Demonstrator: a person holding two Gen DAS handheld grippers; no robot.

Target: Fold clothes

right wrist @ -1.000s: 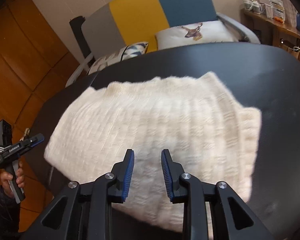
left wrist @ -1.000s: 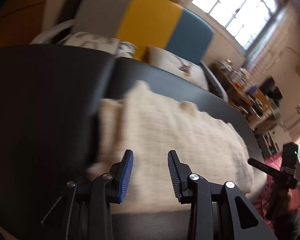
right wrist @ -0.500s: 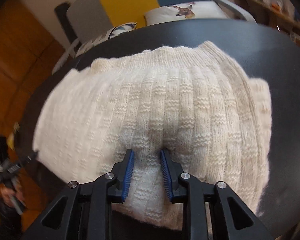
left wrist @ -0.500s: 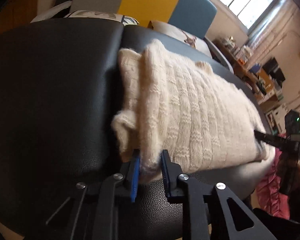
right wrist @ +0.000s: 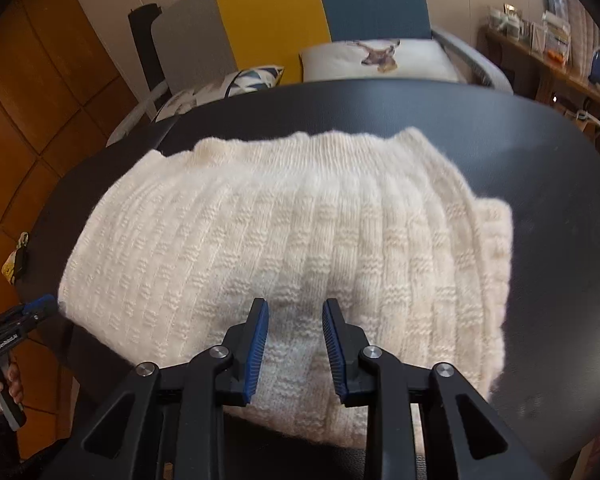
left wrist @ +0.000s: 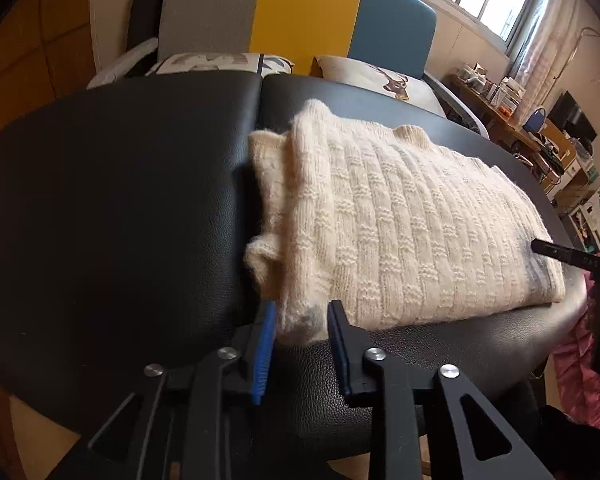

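Jaws on both grippers stand apart: the left gripper point(left wrist: 301, 322) straddles the near corner of the one cream sweater point(left wrist: 400, 224) low in the frame, wool between its blue pads but not pinched, and the right gripper point(right wrist: 293, 322) hangs parted over the sweater's point(right wrist: 300, 232) near edge at bottom centre. One folded sweater lies on the black table point(left wrist: 112, 200), filling mid-frame in both views. Two cushions sit behind it at the top, a deer-print one point(right wrist: 376, 60) and a patterned one point(left wrist: 220, 62), on the grey, yellow and blue sofa point(left wrist: 300, 8).
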